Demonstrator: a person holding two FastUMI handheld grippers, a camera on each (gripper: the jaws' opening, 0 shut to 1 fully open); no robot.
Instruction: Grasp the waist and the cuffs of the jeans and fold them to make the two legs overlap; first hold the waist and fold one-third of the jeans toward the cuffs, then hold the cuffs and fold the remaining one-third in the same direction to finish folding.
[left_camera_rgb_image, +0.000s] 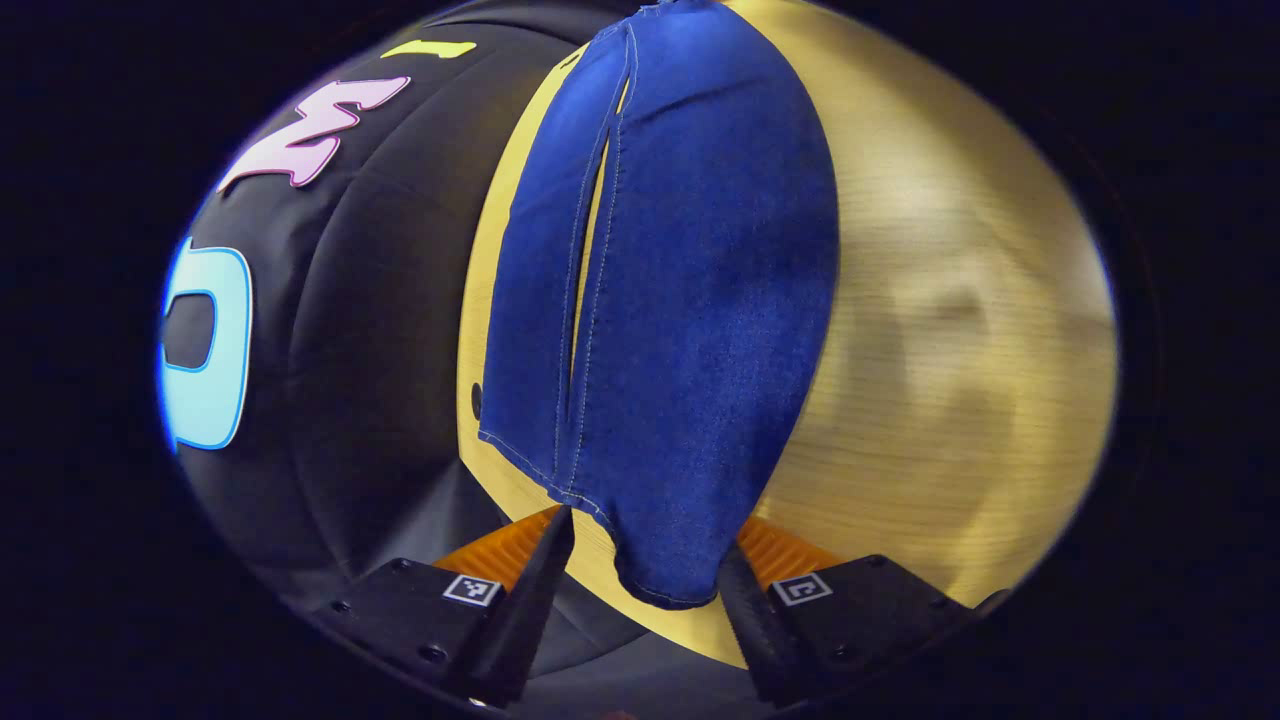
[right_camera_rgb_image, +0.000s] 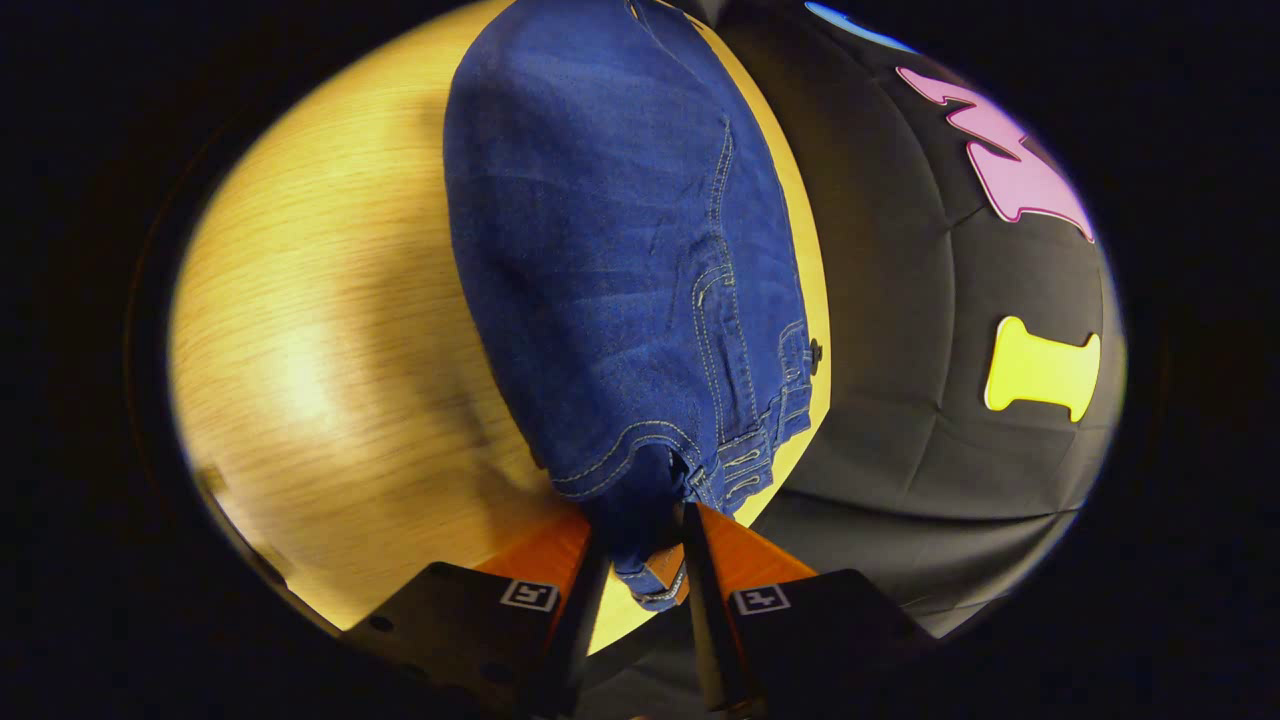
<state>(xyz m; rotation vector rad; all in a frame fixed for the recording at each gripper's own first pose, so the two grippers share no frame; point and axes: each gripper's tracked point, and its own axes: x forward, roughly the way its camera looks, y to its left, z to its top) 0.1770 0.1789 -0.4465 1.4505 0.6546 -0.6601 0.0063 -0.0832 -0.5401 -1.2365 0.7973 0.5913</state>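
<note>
Between the fingers of my right gripper (right_camera_rgb_image: 640, 575) sits the waist of the jeans (right_camera_rgb_image: 620, 250); both fingers press on the bunched denim there. My left gripper (left_camera_rgb_image: 640, 575) stands spread, and the cuff end of the jeans (left_camera_rgb_image: 660, 300) droops into the gap, nearer the right finger; whether it touches I cannot tell. One pair of jeans lies stretched across one wooden table (right_camera_rgb_image: 330, 330), beyond my two grippers.
</note>
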